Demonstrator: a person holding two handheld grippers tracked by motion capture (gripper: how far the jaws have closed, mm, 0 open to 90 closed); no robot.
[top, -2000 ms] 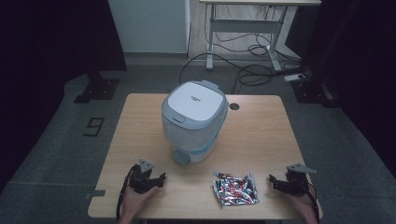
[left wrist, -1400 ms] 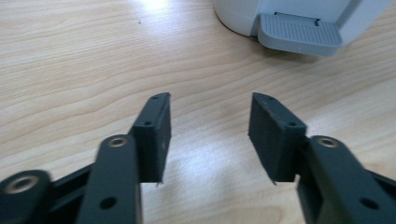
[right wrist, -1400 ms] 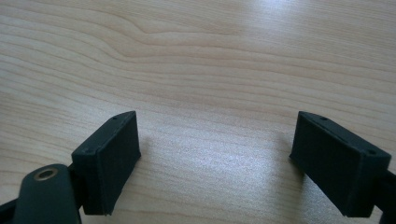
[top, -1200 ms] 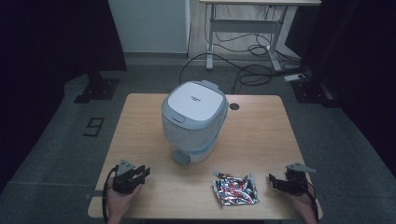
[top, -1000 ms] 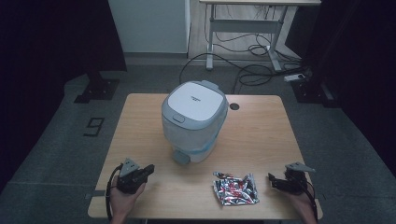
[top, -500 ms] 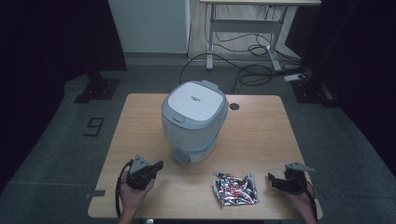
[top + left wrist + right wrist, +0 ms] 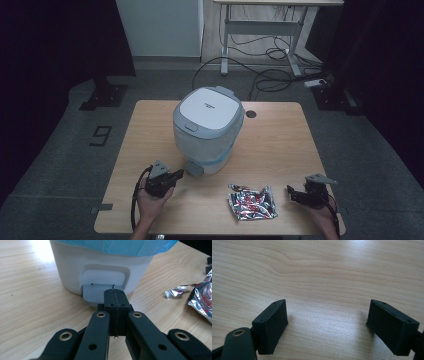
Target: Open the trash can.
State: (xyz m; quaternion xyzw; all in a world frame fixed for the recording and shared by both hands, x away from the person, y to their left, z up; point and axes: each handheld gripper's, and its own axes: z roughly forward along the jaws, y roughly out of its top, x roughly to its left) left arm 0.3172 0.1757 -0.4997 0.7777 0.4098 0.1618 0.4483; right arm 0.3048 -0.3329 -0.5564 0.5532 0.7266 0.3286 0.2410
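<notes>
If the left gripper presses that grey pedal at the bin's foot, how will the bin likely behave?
The pedal probably hinges down and lifts the lid. The bin looks like light plastic with a thin blue liner, so it may slide on the smooth table. Its broad base makes tipping unlikely.

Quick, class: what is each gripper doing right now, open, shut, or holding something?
Left gripper: shut, holding nothing, its tip at the bin's grey pedal.
Right gripper: open, holding nothing, over the bare table.
</notes>
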